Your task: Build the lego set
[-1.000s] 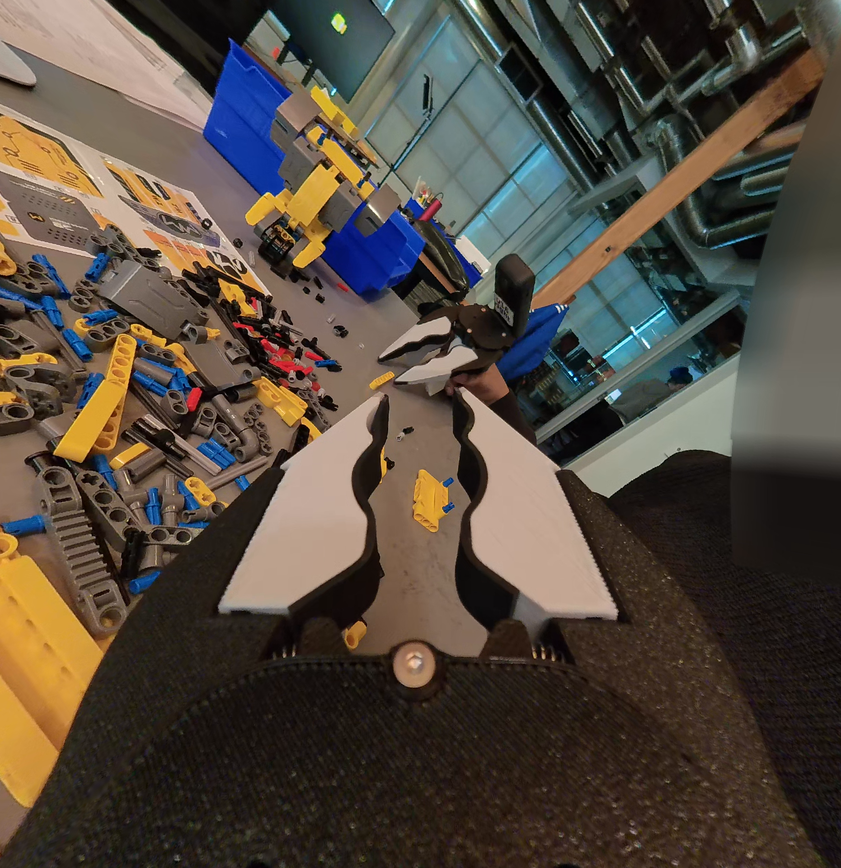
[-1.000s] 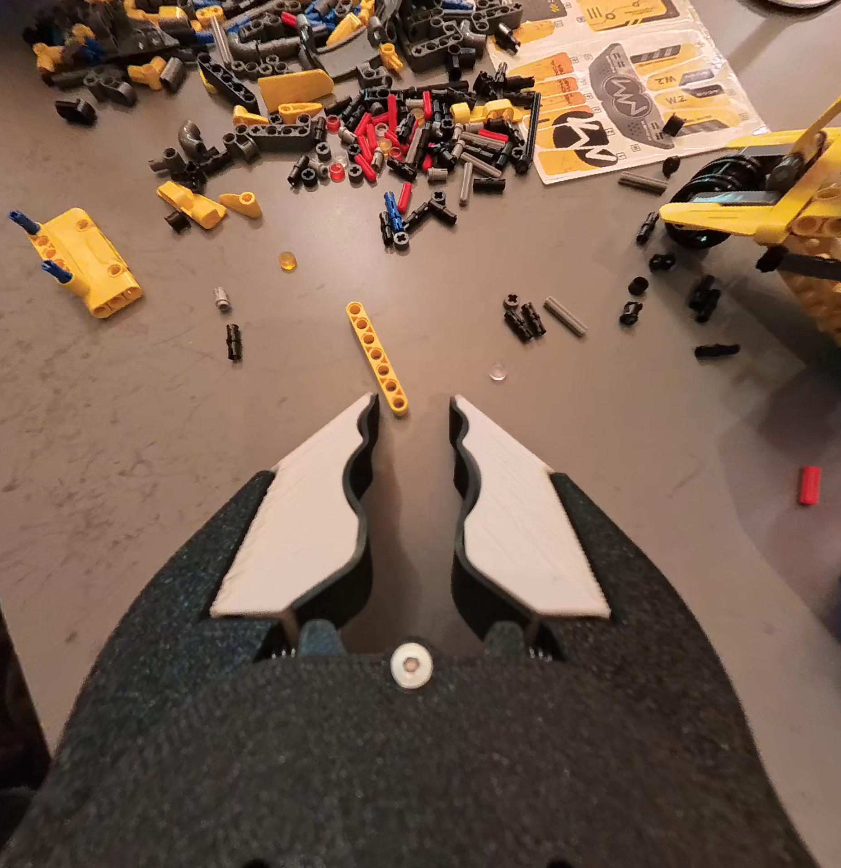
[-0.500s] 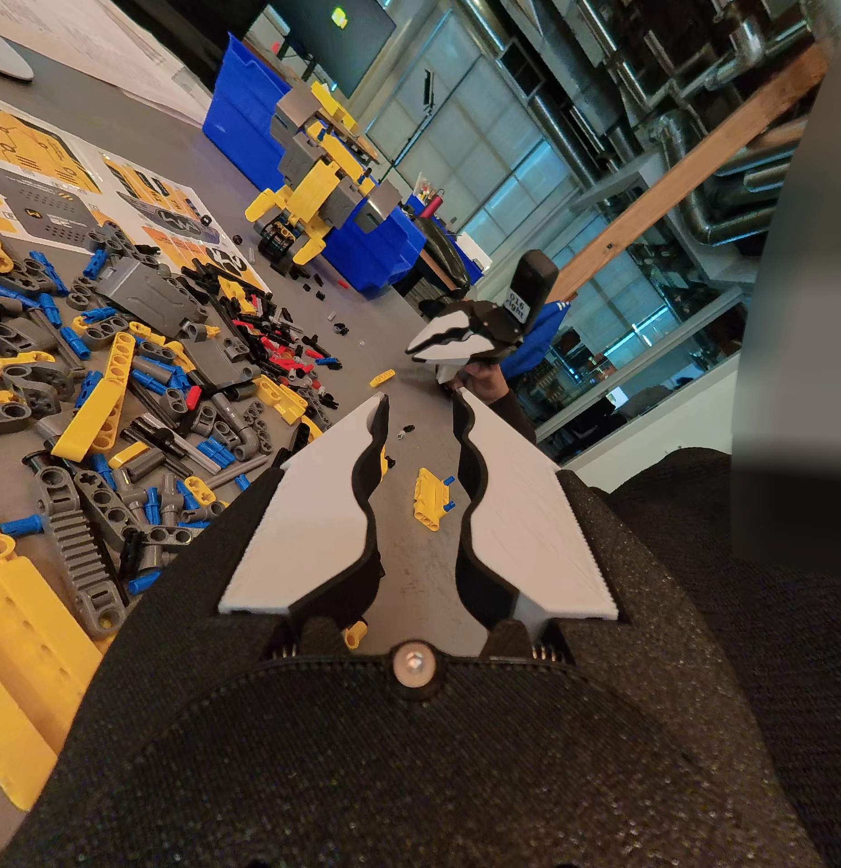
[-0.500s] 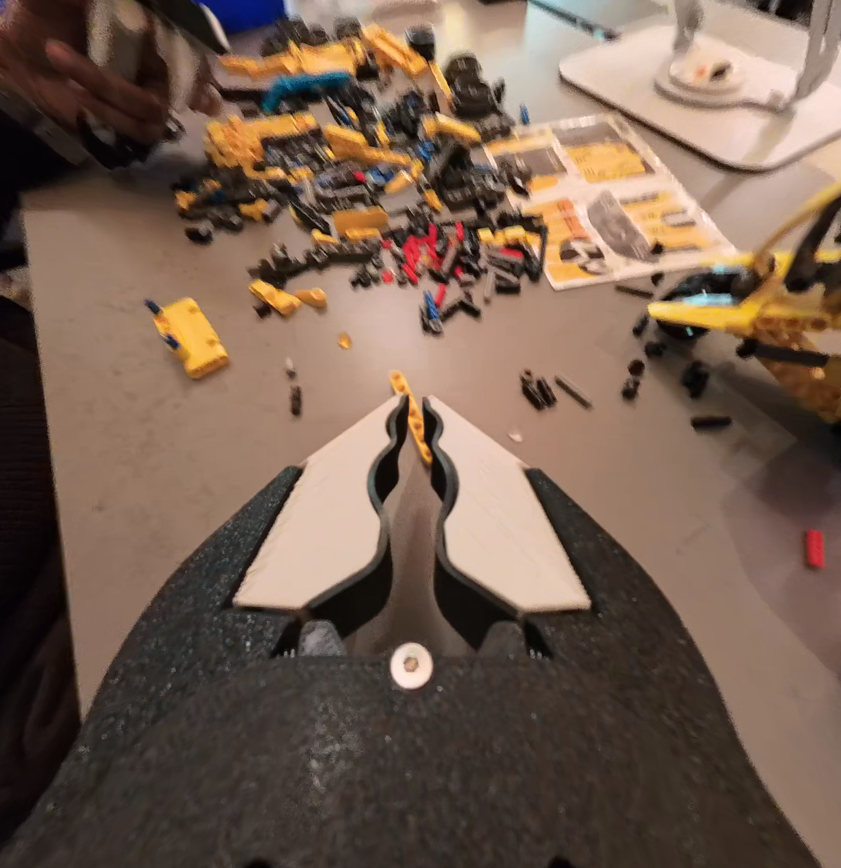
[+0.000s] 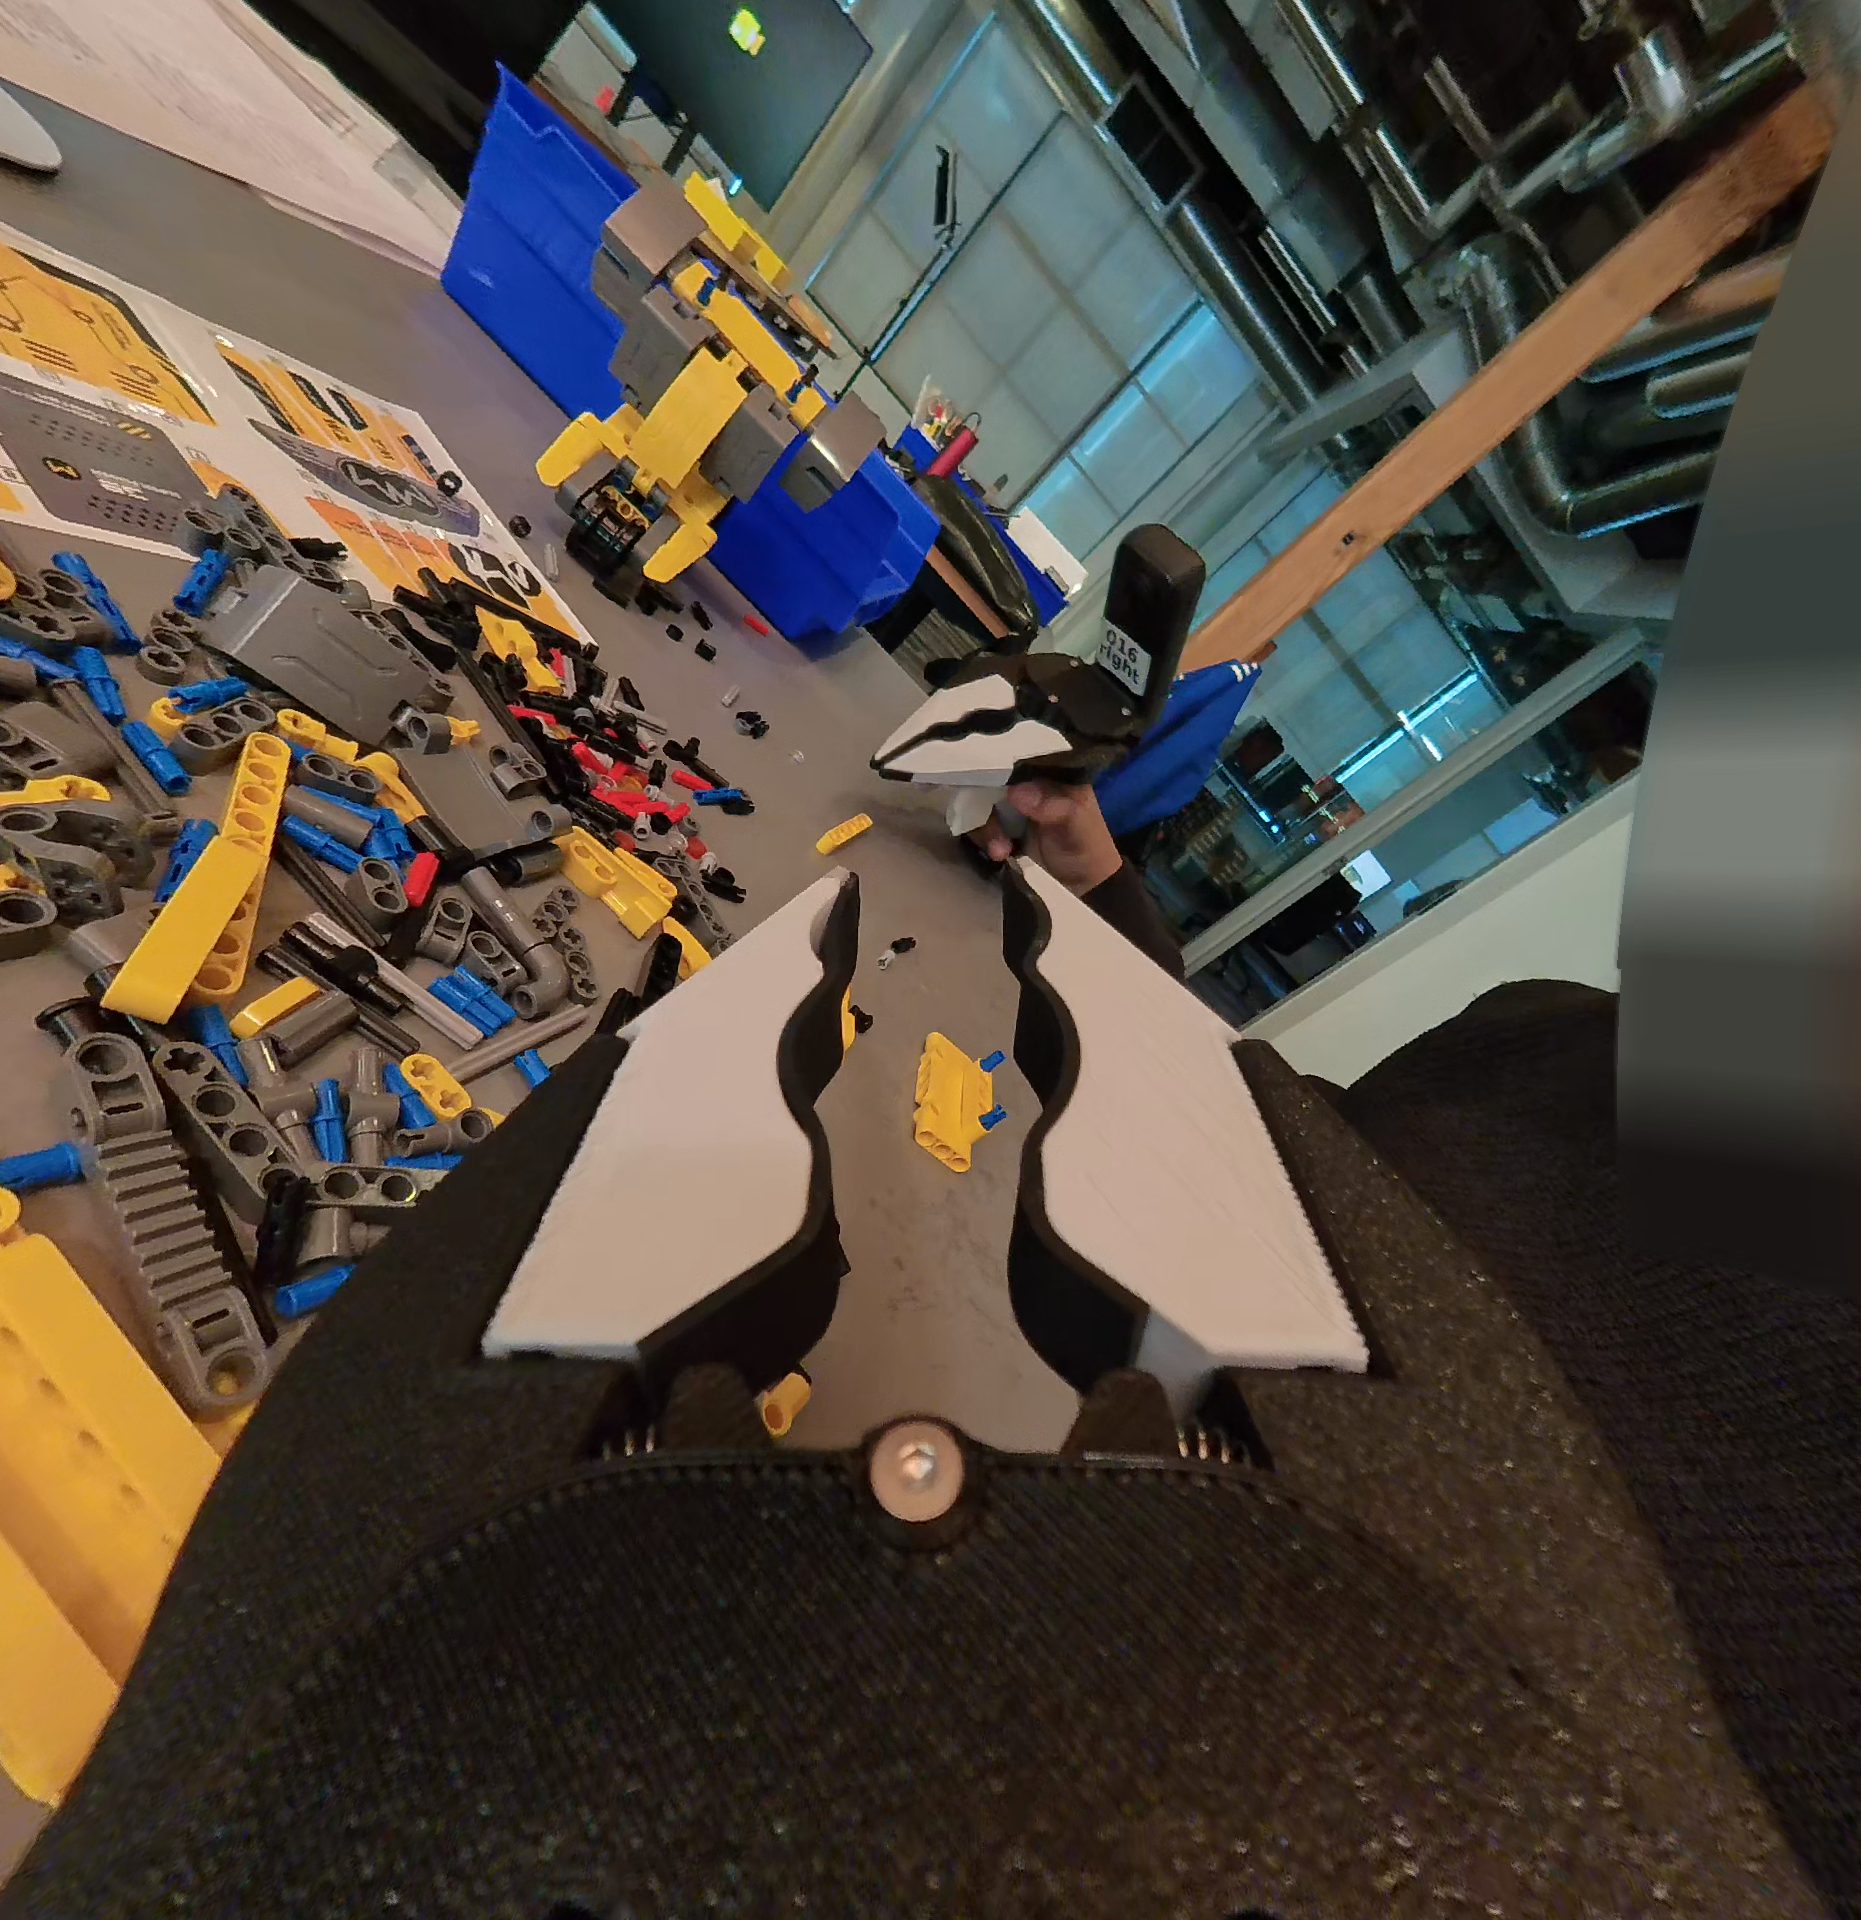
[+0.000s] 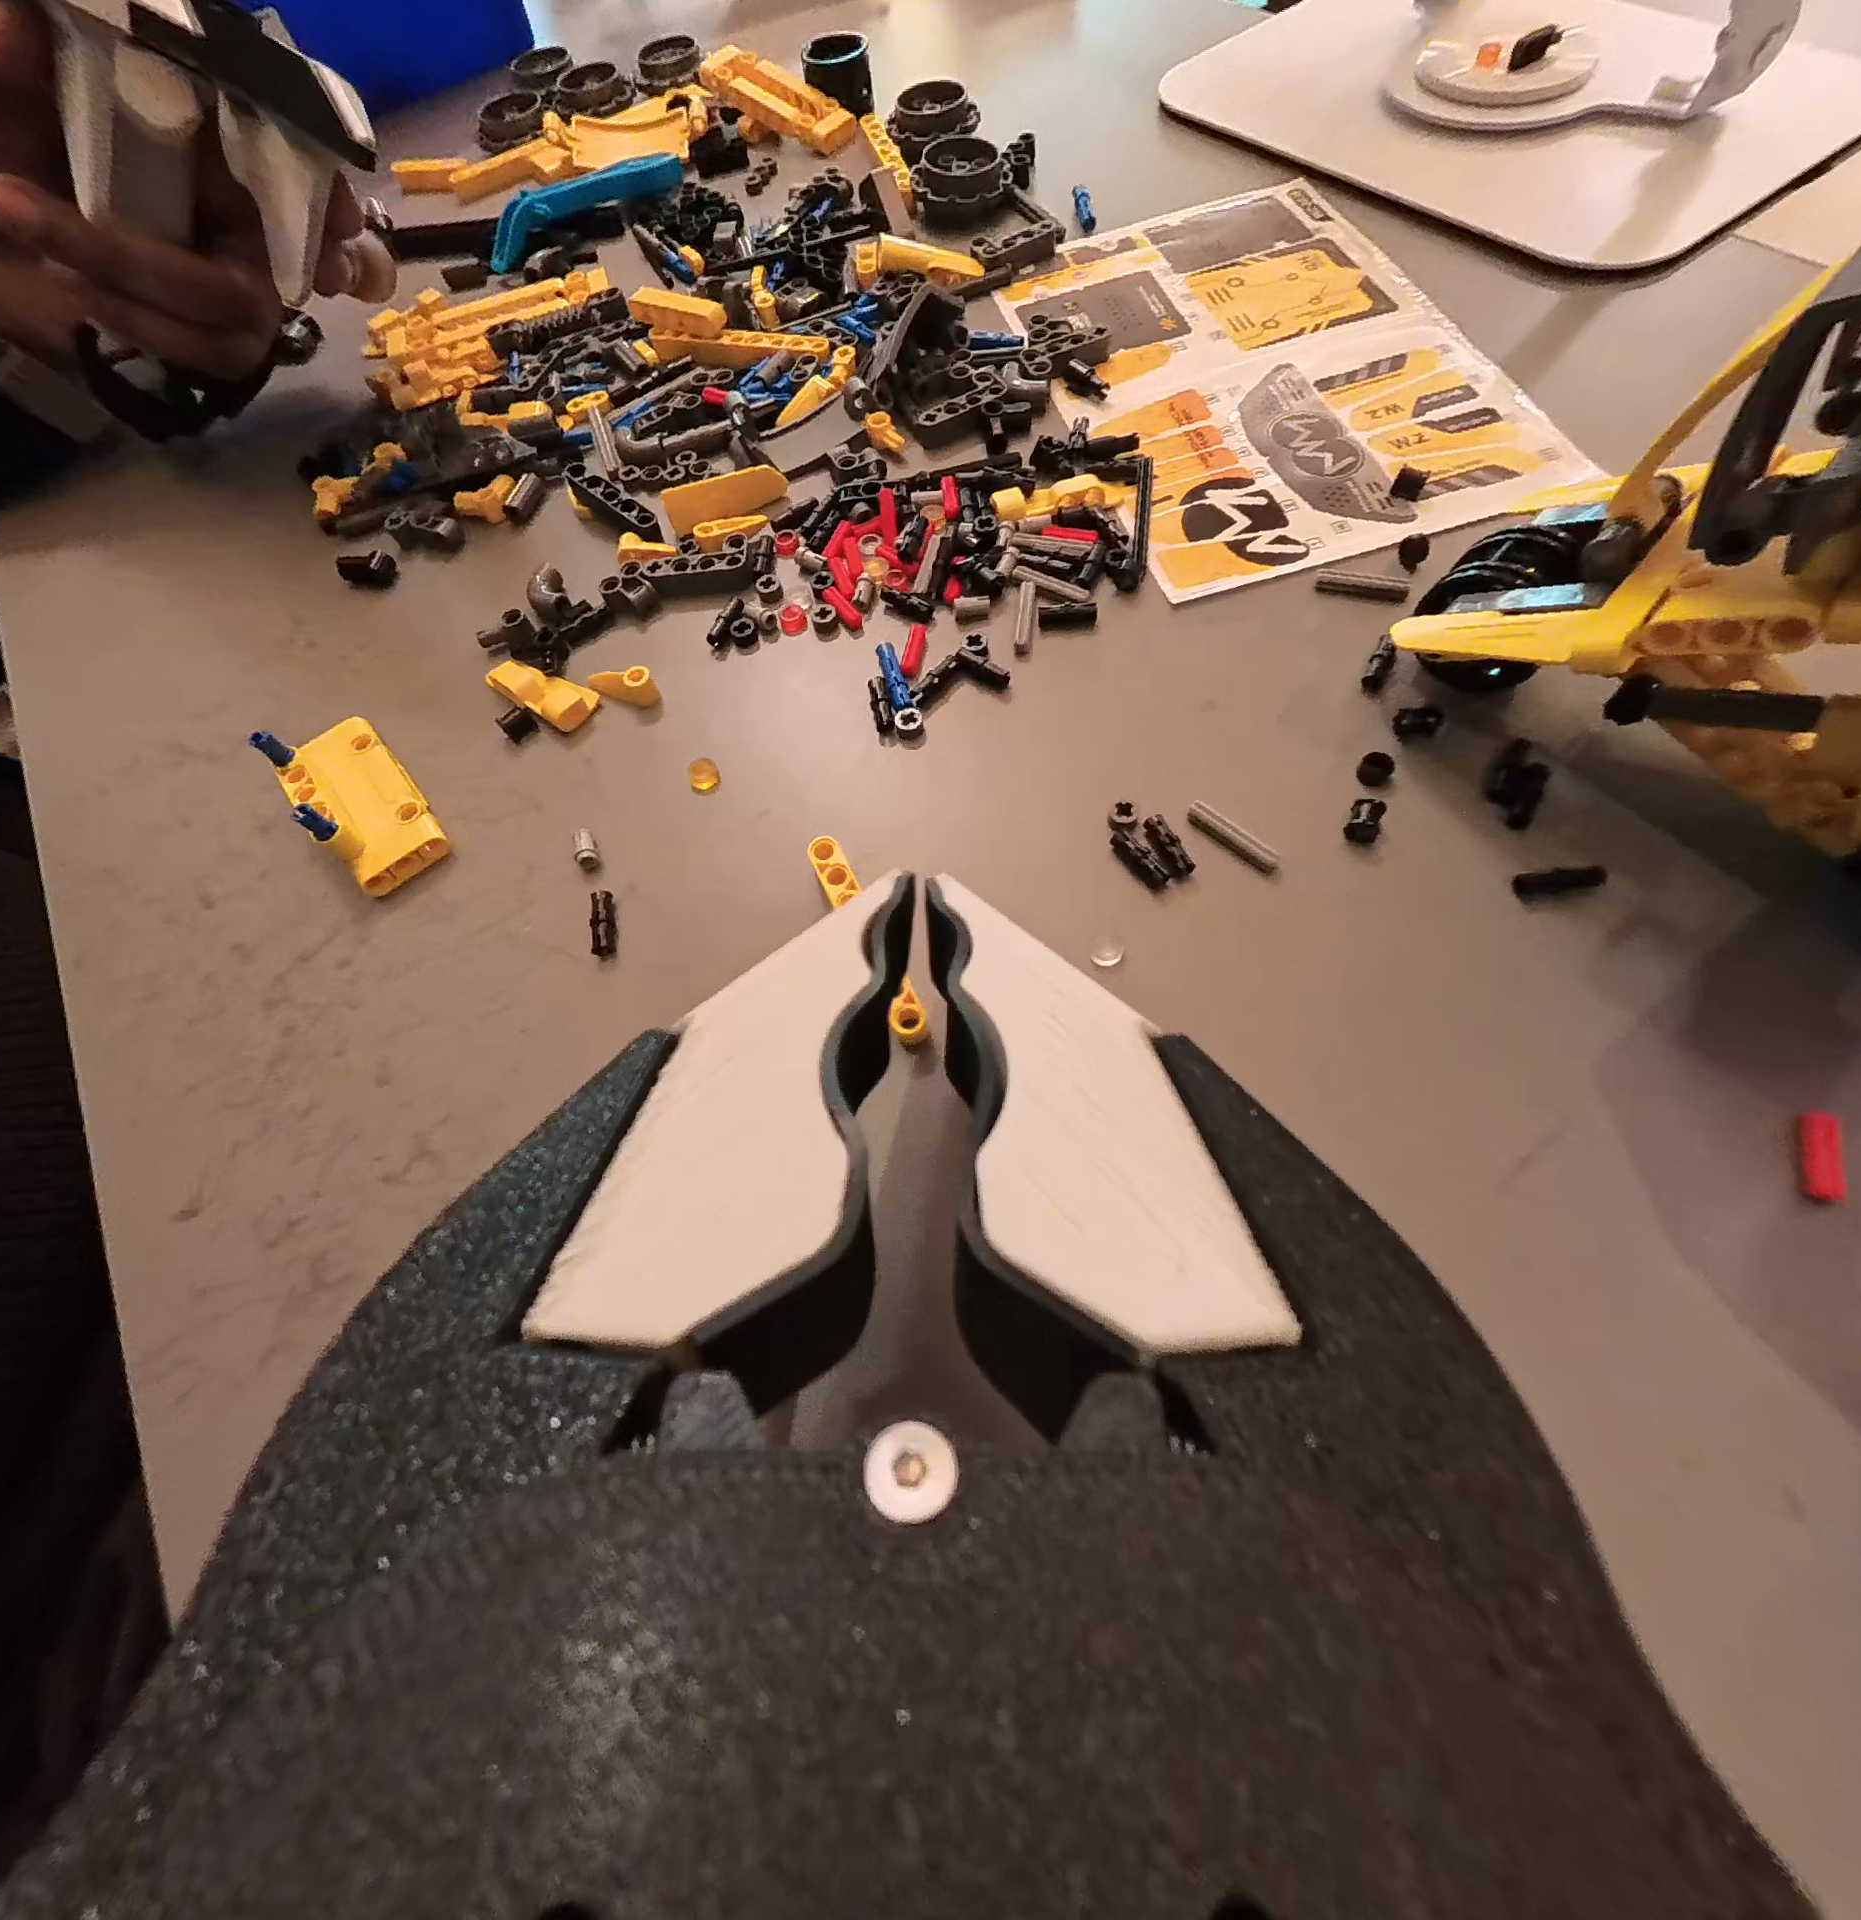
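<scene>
My left gripper (image 5: 931,883) is open and empty, low over the grey table (image 5: 905,1278). A small yellow block with blue pins (image 5: 952,1112) lies on the table between its fingers, untouched; it also shows in the right wrist view (image 6: 370,805). My right gripper (image 6: 915,885) is shut and hovers over a thin yellow holed beam (image 6: 832,864). The beam runs under its left finger and lies on the table (image 5: 843,834), below the raised right gripper (image 5: 884,764). A partly built yellow model (image 6: 1736,644) stands at the right.
A big pile of loose yellow, black, grey, blue and red parts (image 6: 801,416) covers the far table, next to a sticker sheet (image 6: 1269,416). Blue bins (image 5: 552,260) stand behind the model. A white stand base (image 6: 1528,135) is far right. A red pin (image 6: 1819,1153) lies alone. One gripper's finger ends stand about 25 cm off the other's.
My right gripper has closed its fingers and risen and tilted back above the yellow beam, which has stayed where it lay. My left gripper has not moved.
</scene>
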`<state>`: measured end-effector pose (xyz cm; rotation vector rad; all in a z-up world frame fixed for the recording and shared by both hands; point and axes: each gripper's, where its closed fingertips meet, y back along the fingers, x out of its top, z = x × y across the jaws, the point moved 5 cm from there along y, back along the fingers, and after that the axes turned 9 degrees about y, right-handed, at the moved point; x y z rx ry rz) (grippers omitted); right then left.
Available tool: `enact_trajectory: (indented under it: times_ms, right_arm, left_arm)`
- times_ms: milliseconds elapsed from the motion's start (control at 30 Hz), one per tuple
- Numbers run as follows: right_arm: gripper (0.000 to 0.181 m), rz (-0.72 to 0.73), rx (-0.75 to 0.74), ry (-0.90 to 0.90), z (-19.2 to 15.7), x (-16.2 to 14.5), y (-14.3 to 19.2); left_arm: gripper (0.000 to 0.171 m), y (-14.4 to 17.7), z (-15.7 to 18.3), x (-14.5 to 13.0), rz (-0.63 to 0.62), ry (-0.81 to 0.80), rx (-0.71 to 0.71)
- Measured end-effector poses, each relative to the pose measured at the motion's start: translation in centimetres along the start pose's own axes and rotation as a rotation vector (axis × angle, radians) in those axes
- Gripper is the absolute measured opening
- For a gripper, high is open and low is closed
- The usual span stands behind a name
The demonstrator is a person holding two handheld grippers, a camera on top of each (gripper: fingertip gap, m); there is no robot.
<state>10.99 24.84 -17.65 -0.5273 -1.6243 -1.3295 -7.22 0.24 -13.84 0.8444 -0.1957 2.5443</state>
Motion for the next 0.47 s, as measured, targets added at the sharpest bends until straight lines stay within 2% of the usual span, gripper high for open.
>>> enact_trajectory:
  times_ms: [467]
  right_arm:
    - [0.012,-0.020,0.011,-0.013,0.05,-0.17,-0.25]
  left_arm:
    - [0.025,-0.01,-0.05,0.06,0.005,0.001,0.002]
